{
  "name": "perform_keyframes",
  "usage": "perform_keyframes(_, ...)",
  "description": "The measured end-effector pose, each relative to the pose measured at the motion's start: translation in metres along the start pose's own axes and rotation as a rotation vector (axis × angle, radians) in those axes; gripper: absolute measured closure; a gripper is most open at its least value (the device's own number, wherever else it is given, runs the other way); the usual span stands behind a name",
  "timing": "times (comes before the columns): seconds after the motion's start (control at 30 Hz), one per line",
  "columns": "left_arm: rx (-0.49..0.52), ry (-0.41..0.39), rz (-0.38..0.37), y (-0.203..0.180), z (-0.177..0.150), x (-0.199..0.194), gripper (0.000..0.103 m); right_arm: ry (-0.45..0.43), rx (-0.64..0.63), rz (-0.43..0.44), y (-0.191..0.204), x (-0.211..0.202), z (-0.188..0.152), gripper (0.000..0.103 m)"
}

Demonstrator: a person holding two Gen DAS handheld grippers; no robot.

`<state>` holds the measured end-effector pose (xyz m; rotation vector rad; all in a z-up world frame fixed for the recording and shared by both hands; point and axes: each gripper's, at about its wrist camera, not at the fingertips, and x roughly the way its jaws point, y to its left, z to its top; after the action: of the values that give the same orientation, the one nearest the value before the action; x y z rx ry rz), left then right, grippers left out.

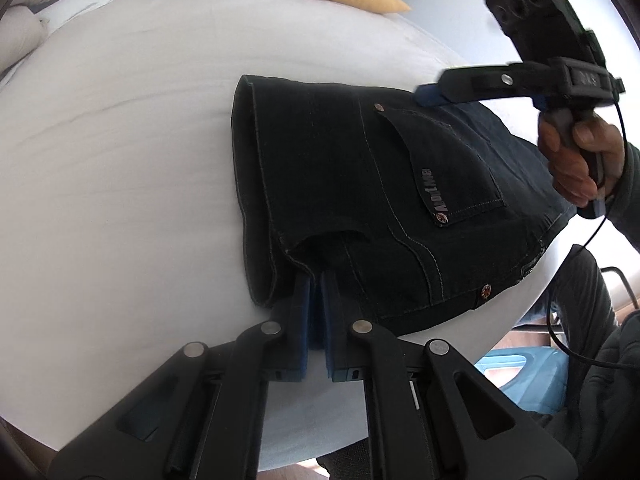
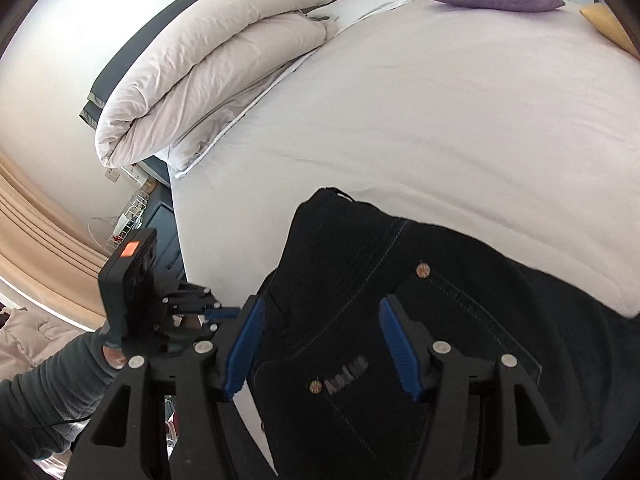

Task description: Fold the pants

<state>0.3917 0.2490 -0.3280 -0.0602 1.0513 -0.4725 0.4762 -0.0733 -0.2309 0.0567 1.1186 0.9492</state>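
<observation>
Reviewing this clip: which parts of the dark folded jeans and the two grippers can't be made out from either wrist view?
- Left wrist view: the left gripper fingertips vanish under the dark folded jeans; how much cloth they pinch is hidden.
- Left wrist view: the right gripper shows one blue pad; the other is hidden behind it.
- Right wrist view: the jeans' near end is cut off by the bottom edge and the open right gripper's body.

both wrist views look steeply down, close over the pants (image 1: 360, 184).
</observation>
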Motion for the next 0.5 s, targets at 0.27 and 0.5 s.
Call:
perform_keyframes(0.27, -0.056, -0.025, -0.023, -0.002, 0.000, -0.002, 0.095, 0.111, 0.054, 0.039, -0.018, 0.081, 0.043, 0.078)
perform_keyframes(0.5, -0.062, -0.073, -0.007, -0.010, 0.000, -0.016, 0.095, 0.052, 0.162, -0.085, -0.059, 0.091, 0.063, 0.103)
